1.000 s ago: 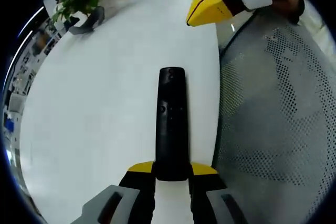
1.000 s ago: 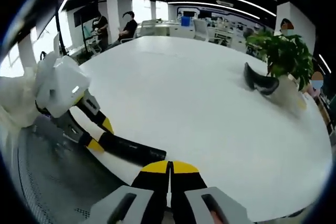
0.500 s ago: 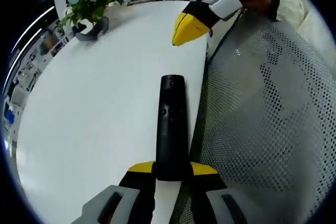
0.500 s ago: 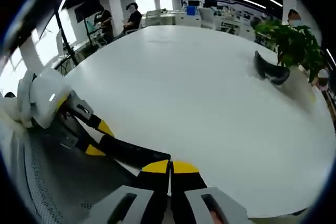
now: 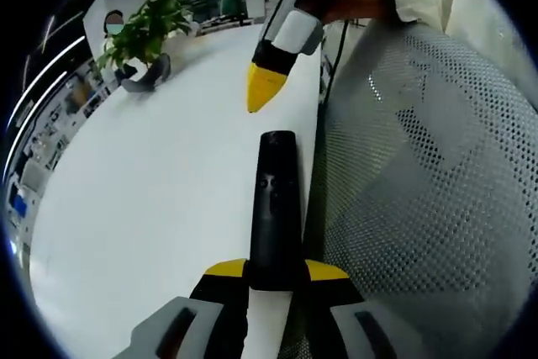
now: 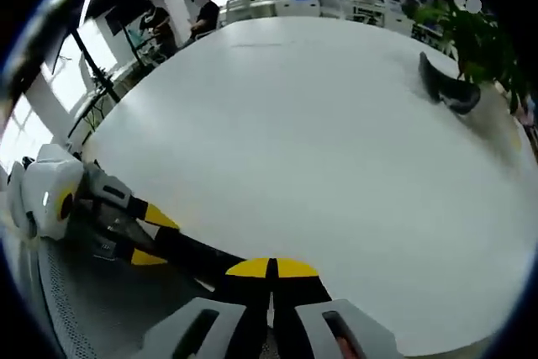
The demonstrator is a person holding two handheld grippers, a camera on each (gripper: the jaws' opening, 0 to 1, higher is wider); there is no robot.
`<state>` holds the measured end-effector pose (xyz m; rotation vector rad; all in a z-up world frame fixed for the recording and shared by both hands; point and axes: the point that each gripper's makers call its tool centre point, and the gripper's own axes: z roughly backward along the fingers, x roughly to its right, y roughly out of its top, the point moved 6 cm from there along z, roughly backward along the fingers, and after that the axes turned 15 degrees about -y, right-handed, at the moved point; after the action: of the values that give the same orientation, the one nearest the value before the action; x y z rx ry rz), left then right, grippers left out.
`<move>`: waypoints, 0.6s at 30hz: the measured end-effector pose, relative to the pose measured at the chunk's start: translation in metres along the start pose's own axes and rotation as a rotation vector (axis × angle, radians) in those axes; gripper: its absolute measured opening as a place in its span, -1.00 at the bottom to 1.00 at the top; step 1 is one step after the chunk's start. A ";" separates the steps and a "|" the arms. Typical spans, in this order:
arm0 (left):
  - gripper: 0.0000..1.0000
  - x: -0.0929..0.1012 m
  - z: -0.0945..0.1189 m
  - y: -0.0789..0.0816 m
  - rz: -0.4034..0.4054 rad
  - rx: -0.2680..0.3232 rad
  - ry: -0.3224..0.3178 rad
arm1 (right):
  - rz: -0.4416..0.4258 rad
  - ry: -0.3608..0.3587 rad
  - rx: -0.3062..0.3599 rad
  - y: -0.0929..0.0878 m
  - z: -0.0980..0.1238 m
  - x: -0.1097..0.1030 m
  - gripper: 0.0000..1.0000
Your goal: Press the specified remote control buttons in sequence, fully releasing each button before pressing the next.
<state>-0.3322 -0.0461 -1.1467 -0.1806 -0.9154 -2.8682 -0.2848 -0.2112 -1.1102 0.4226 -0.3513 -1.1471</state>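
Observation:
A long black remote control (image 5: 276,203) points away from me, its near end clamped between the yellow-tipped jaws of my left gripper (image 5: 276,278). It hangs over the edge where the white table (image 5: 160,199) meets a mesh chair. My right gripper (image 5: 264,88) comes down from the top, jaws shut together, yellow tip just beyond the remote's far end and apart from it. In the right gripper view my right gripper (image 6: 271,269) is shut on nothing, directly over the remote (image 6: 202,254), which my left gripper (image 6: 153,238) holds from the left.
A grey mesh chair back (image 5: 420,191) stands along the right side of the table. A potted plant (image 5: 145,21) and a black curved object (image 5: 143,75) stand at the far table edge. People (image 6: 202,14) sit at desks in the background.
My right gripper has swung down and closer, its tip now just past the remote's far end. The left gripper still holds the remote, drawn slightly nearer the table edge.

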 end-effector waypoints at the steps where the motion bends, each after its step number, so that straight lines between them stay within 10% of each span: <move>1: -0.53 0.000 0.000 0.000 0.001 0.003 -0.003 | -0.019 0.013 -0.016 -0.002 -0.001 0.001 -1.00; 18: -0.53 -0.001 0.000 0.000 -0.016 0.019 -0.012 | -0.140 0.099 -0.113 -0.016 -0.008 -0.003 -1.00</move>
<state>-0.3313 -0.0459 -1.1474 -0.1895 -0.9503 -2.8746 -0.2950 -0.2130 -1.1252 0.4072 -0.1715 -1.2711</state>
